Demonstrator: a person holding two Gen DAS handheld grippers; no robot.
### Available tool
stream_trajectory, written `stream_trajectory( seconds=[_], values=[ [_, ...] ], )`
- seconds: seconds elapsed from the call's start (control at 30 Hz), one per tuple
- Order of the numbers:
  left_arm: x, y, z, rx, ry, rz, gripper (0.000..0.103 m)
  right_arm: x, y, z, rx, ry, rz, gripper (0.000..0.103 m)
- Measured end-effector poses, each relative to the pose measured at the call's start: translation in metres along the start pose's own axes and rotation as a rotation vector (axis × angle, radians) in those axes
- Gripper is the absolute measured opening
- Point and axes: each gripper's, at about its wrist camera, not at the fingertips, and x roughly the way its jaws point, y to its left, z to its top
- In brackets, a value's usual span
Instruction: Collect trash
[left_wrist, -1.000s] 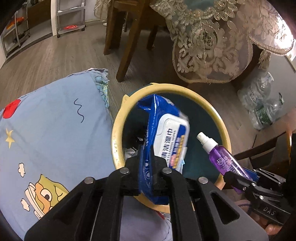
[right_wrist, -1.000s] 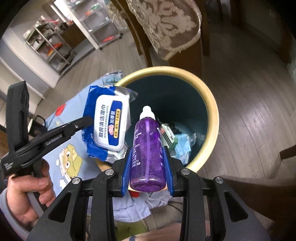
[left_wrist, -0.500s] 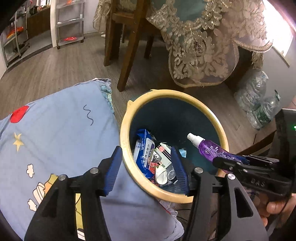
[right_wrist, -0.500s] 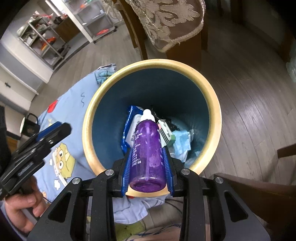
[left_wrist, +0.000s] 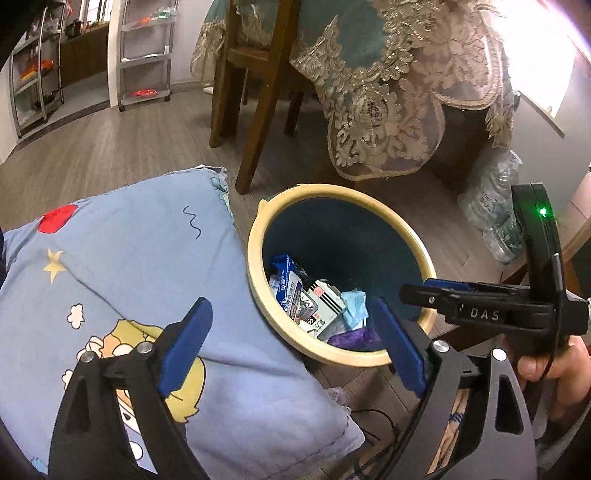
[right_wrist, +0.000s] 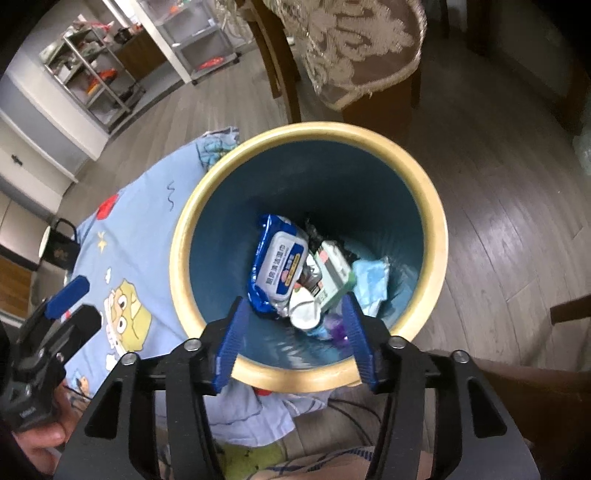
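Note:
A round bin with a cream rim (left_wrist: 369, 360) (right_wrist: 436, 221) and dark blue inside stands on the wooden floor. In it lie a blue wet-wipes pack (right_wrist: 277, 266) (left_wrist: 286, 286), a white-green box (right_wrist: 334, 275), light blue tissue (right_wrist: 373, 278) and the purple spray bottle (right_wrist: 338, 326) (left_wrist: 354, 338). My right gripper (right_wrist: 293, 315) is open and empty just above the bin's near rim; it also shows in the left wrist view (left_wrist: 432, 290). My left gripper (left_wrist: 291, 321) is open and empty, above the bin's left rim and the pillow; it also shows in the right wrist view (right_wrist: 72, 301).
A light blue cartoon pillow (left_wrist: 122, 280) (right_wrist: 125, 266) lies left of the bin. A wooden chair (left_wrist: 258, 92) and a lace tablecloth (left_wrist: 399, 103) are behind it. Plastic bottles in a bag (left_wrist: 491, 206) sit at right. Metal shelves (right_wrist: 92, 62) stand far back.
The left gripper opened and the wipes pack dropped into the bin. Then the right gripper opened and the purple bottle fell in too. Both grippers have drawn back a little.

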Motion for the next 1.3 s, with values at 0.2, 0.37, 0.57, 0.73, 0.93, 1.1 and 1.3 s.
stream_trajectory(
  seconds=[0.2, 0.37, 0.57, 0.73, 0.93, 1.1, 1.3],
  values=[
    [-0.018, -0.006, -0.007, 0.014, -0.036, 0.001, 0.094, -0.028, 0.003, -0.013, -0.016, -0.115, -0.037, 0.075],
    [-0.038, -0.015, -0.019, 0.037, -0.08, 0.028, 0.097, -0.051, 0.015, -0.033, -0.037, -0.195, -0.05, 0.079],
    [-0.057, -0.021, -0.04, 0.052, -0.111, 0.042, 0.097, -0.082, 0.031, -0.065, -0.071, -0.31, -0.076, 0.09],
    [-0.071, -0.019, -0.054, 0.034, -0.135, 0.049, 0.097, -0.106, 0.033, -0.087, -0.065, -0.394, -0.082, 0.092],
    [-0.086, -0.019, -0.064, 0.01, -0.156, 0.055, 0.097, -0.124, 0.029, -0.109, -0.061, -0.443, -0.075, 0.093],
    [-0.101, -0.021, -0.067, 0.012, -0.194, 0.078, 0.097, -0.13, 0.031, -0.123, -0.063, -0.475, -0.06, 0.093],
    [-0.104, -0.02, -0.068, 0.012, -0.216, 0.089, 0.097, -0.129, 0.032, -0.121, -0.061, -0.468, -0.062, 0.093]
  ],
)
